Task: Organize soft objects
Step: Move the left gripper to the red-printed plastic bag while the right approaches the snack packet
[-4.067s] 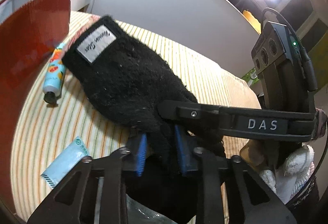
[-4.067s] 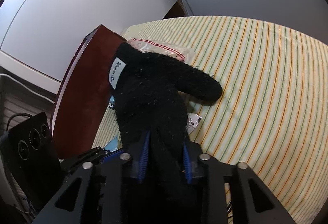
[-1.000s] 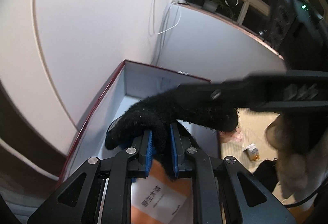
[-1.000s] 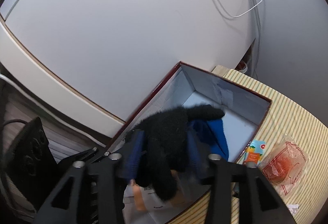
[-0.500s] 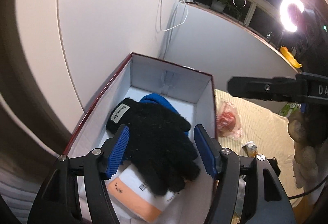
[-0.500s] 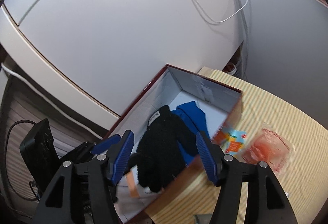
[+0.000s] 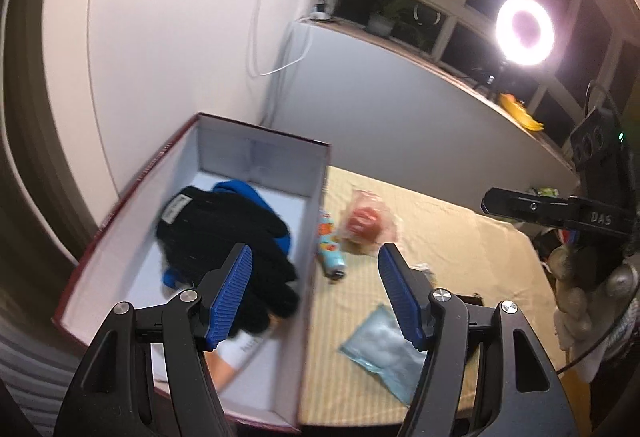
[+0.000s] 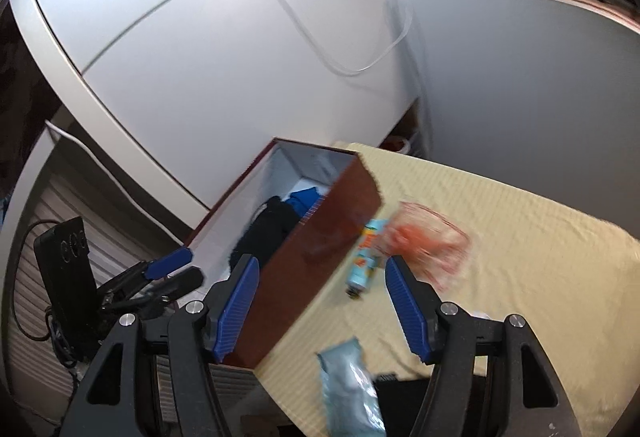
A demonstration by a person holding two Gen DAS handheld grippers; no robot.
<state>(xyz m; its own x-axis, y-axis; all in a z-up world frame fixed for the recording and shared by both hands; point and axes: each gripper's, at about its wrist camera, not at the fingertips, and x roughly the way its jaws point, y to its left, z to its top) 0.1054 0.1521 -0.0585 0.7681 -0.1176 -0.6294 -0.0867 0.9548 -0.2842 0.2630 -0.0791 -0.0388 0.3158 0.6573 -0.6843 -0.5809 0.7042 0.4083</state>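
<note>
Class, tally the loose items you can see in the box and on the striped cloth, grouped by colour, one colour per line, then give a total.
Black: 1, the black glove in the box
Blue: 1, the blue fabric under it
Light blue: 2, the packet and the small tube
Orange-red: 1, the clear bag
White and orange: 1, the paper pack
Total: 6
</note>
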